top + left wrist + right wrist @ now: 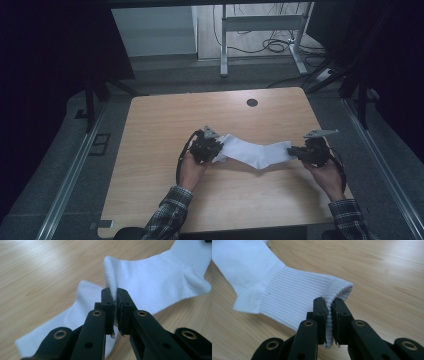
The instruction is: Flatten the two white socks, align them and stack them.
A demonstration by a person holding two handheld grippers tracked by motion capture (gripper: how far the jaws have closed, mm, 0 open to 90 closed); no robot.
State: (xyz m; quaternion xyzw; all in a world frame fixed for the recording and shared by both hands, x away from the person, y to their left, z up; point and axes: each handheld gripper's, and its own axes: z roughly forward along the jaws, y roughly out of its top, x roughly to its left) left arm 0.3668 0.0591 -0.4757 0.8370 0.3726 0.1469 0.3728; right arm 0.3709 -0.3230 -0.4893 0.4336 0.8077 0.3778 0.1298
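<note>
A white sock hangs stretched between my two grippers just above the wooden table. My left gripper is shut on its toe end; in the left gripper view the black jaws pinch a fold of the smooth fabric. My right gripper is shut on the ribbed cuff; in the right gripper view the cuff's edge is clamped between the pads. The sock's heel sags in the middle toward the table.
A round cable hole lies near the table's far edge. Beyond the table stand a white desk frame and loose cables on the floor. Metal rails run along both sides of the table.
</note>
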